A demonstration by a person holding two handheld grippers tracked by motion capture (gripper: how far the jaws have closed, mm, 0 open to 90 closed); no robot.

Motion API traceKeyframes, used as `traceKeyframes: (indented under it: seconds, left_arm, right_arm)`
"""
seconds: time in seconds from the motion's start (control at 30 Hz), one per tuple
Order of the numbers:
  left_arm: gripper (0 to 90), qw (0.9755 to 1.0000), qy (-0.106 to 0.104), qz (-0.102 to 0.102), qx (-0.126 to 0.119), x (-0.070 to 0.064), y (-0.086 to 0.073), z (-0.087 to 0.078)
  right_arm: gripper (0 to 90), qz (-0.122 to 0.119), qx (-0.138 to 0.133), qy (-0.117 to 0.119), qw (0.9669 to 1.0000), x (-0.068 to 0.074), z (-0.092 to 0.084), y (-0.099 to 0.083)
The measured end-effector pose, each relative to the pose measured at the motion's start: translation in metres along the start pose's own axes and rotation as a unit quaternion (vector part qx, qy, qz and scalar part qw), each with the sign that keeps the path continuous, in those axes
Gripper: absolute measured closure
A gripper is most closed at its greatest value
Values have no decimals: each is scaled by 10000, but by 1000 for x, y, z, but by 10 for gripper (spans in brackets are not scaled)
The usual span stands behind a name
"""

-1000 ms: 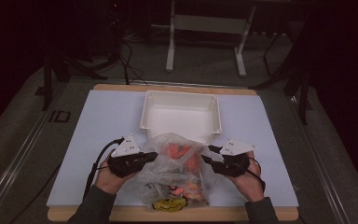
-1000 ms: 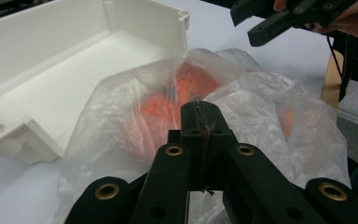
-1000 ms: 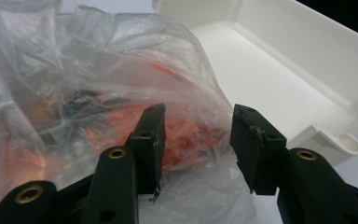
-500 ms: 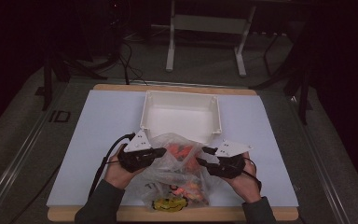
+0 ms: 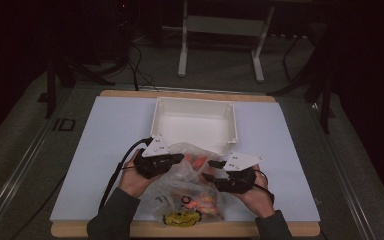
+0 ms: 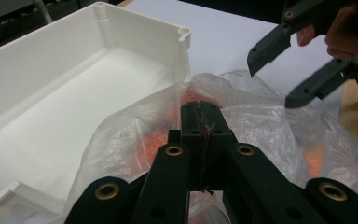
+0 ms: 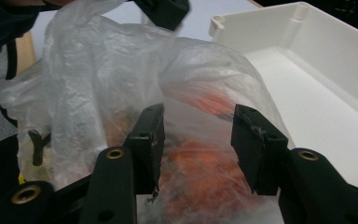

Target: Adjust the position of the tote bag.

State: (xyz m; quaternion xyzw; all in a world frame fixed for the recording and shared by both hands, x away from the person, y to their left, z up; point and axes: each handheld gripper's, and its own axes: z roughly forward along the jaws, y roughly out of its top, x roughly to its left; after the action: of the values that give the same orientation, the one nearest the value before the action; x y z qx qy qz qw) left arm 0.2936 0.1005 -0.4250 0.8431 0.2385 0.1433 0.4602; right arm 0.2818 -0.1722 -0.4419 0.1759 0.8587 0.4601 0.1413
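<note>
A clear plastic bag (image 5: 180, 192) with orange pieces inside lies at the near middle of the white mat. My left gripper (image 5: 179, 159) is shut on a fold of the bag's film (image 6: 242, 116) and holds it raised beside the white tray (image 5: 195, 122). In the left gripper view its jaws (image 6: 199, 120) are pressed together with film bunched around them. My right gripper (image 5: 209, 171) is open at the bag's right side. Seen in the right gripper view, the two pads (image 7: 150, 135) stand apart with the bag (image 7: 200, 107) just ahead of them, not pinched.
The empty white tray (image 6: 74, 79) stands directly behind the bag, close to both grippers. A yellow printed patch (image 5: 180, 218) sits at the bag's near end by the table's wooden front edge (image 5: 80, 230). Bare mat (image 5: 105, 135) extends left and right.
My left gripper has moved right and a little away from the person, toward the tray, pulling the bag's film with it. The right gripper has hardly moved.
</note>
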Motion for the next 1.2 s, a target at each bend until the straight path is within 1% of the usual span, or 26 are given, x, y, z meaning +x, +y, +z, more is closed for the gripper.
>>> traceKeyframes:
  seconds: [0.1,0.3,0.47,0.63,0.73,0.83,0.93,1.0,1.2]
  left_arm:
    - [897,10000,14,22,21,0,2,2]
    - [897,10000,9,3,31,1,5,8]
    - [897,10000,0,-16,11,2,6,12]
    - [897,10000,1,-8,-23,2,9,14]
    - [896,10000,-13,10,-61,1,11,13]
    - [894,9999,-50,1,-135,1,12,11]
    - [877,9998,-49,-2,-210,1,12,8]
    - [853,9996,-43,-42,-276,2,12,5]
    - [797,9990,-41,-23,-440,3,11,-7]
  right_arm:
    - [533,-39,-2,73,10000,2,3,2]
    - [524,-134,-12,153,9998,5,7,8]
    - [522,-159,-40,293,9994,6,12,12]
    - [531,-156,20,398,9991,6,19,13]
    - [582,-155,43,461,9988,5,22,13]
    - [667,-191,90,475,9986,5,23,12]
    - [747,-243,103,435,9987,5,23,11]
    - [786,-263,126,379,9989,5,23,11]
    - [835,-216,119,219,9995,1,22,7]
